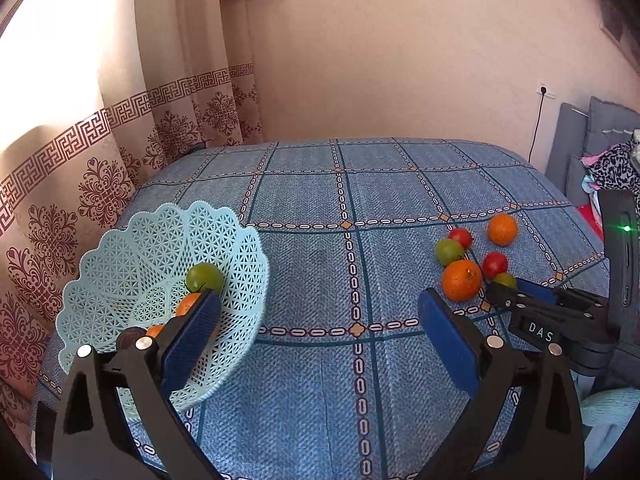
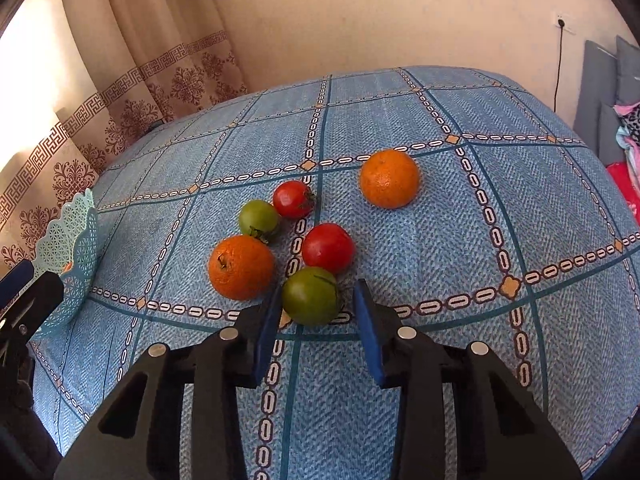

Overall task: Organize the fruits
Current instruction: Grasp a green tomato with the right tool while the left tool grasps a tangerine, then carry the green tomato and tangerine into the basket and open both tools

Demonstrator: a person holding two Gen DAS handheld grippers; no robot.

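Observation:
A light-blue lattice basket (image 1: 132, 264) stands tilted at the table's left, holding a green tomato (image 1: 204, 277) and an orange (image 1: 187, 304). My left gripper (image 1: 320, 320) hangs open beside it with nothing between its fingers; its left finger (image 1: 196, 332) overlaps the basket rim. On the cloth lie two oranges (image 2: 241, 267) (image 2: 389, 178), two red tomatoes (image 2: 328, 248) (image 2: 293, 199) and a green tomato (image 2: 259, 217). My right gripper (image 2: 318, 312) is open around the nearest green tomato (image 2: 310, 295); the left finger (image 2: 268, 328) is at its side, the right one stands apart.
A blue checked cloth (image 2: 460, 240) covers the rounded table. Patterned curtains (image 1: 100, 160) hang behind the basket. Grey cushions and a heap of clothes (image 1: 608, 168) are at the right, beside a wall socket with a black cable (image 1: 538, 120).

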